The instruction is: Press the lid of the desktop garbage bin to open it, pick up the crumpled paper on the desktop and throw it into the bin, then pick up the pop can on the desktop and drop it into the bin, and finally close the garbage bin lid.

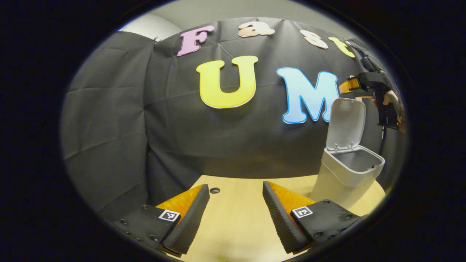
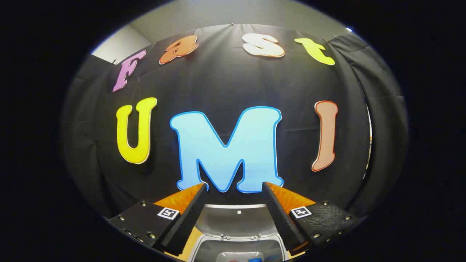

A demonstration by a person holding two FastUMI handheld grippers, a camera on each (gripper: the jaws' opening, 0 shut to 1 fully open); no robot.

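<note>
The grey desktop bin [image 1: 340, 178] stands at the right of the wooden table, its lid [image 1: 346, 123] swung up and upright. My left gripper [image 1: 236, 186] hovers open over the tabletop to the bin's left, nothing between its fingers. My right gripper [image 1: 348, 87] hangs in a hand above and behind the raised lid. In the right gripper view, that gripper [image 2: 233, 185] is open and empty, looking down past the lid [image 2: 236, 218] into the bin's mouth [image 2: 204, 251]. A pale shape [image 2: 238, 256] and a speck of blue [image 2: 256, 259] lie inside; what they are I cannot tell.
A small dark hole [image 1: 214, 190] sits in the table [image 1: 236, 218] near its far edge. The black cloth wall stands close behind the table and the bin.
</note>
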